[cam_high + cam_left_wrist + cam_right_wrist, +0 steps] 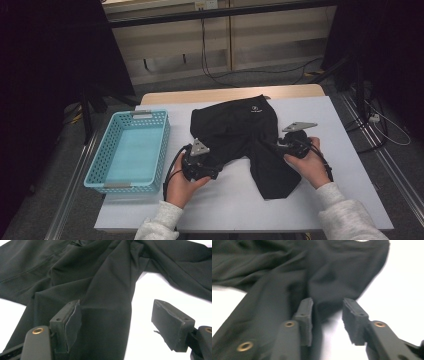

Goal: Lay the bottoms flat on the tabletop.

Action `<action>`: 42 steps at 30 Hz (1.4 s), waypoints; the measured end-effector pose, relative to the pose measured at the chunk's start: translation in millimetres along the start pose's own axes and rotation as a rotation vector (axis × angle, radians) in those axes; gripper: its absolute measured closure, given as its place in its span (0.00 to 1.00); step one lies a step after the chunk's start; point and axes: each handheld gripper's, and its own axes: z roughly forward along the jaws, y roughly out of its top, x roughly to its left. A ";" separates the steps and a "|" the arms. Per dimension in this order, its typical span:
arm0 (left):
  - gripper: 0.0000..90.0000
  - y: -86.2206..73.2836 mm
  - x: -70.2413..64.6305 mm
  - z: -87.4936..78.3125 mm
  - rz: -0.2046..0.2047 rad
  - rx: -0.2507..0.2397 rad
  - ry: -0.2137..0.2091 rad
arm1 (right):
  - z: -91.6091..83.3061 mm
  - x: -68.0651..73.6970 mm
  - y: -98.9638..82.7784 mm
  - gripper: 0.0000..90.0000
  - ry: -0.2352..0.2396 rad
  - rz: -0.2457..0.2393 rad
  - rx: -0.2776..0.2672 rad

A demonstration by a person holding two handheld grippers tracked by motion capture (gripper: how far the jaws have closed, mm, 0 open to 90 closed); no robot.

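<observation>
Shorts (248, 137), black, lie spread mid-worktop (350, 165) beside a blue basket (129, 150), a gripper at each leg. Left gripper (212, 169) stands wide, one leg's cloth between its pads but unpinched; right gripper (278, 146) is part open at the other leg's edge, gripping nothing. A clean fold likely wants both closing on hems evenly. High view shows basket and logo; gripper views show pad gaps
</observation>
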 end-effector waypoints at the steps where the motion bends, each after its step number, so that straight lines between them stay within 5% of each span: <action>1: 0.27 0.1 -0.2 0.0 0.001 0.001 -0.003 | -1.5 -4.5 0.3 0.61 -0.006 0.021 -0.001; 5: 0.27 0.2 0.4 -0.8 0.002 0.003 0.003 | -4.5 -23.7 -1.3 0.61 -0.062 0.082 0.001; 9: 0.27 -0.1 0.6 0.1 0.002 -0.001 -0.001 | -0.6 -29.6 -5.2 0.62 -0.079 0.094 0.031; 12: 0.27 0.1 -0.1 0.8 0.003 0.004 -0.005 | 10.3 -23.6 -9.2 0.59 -0.060 0.074 0.074; 15: 0.27 0.0 -0.3 1.0 -0.001 0.004 -0.007 | 21.3 -11.9 -7.8 0.56 0.002 0.070 0.058; 19: 0.27 0.0 0.0 0.8 0.002 0.002 -0.004 | 34.9 7.0 -2.3 0.45 -0.012 0.013 0.054; 22: 0.27 -0.2 -0.2 1.1 -0.002 0.002 -0.007 | 39.7 12.6 1.1 0.67 0.001 -0.016 0.035; 23: 0.27 0.0 0.1 0.9 0.004 0.002 -0.004 | 41.0 13.3 2.8 0.88 0.024 -0.026 0.032; 26: 0.27 0.5 0.1 0.6 0.004 -0.003 -0.005 | 41.6 11.8 4.0 0.99 0.052 -0.031 0.035; 32: 0.27 0.6 0.5 -0.1 0.001 0.000 -0.003 | 25.8 -6.8 11.3 1.00 0.030 0.001 -0.001; 42: 0.27 -0.1 -3.1 3.7 0.007 0.007 -0.001 | 1.8 -58.9 3.6 0.98 -0.131 0.061 -0.013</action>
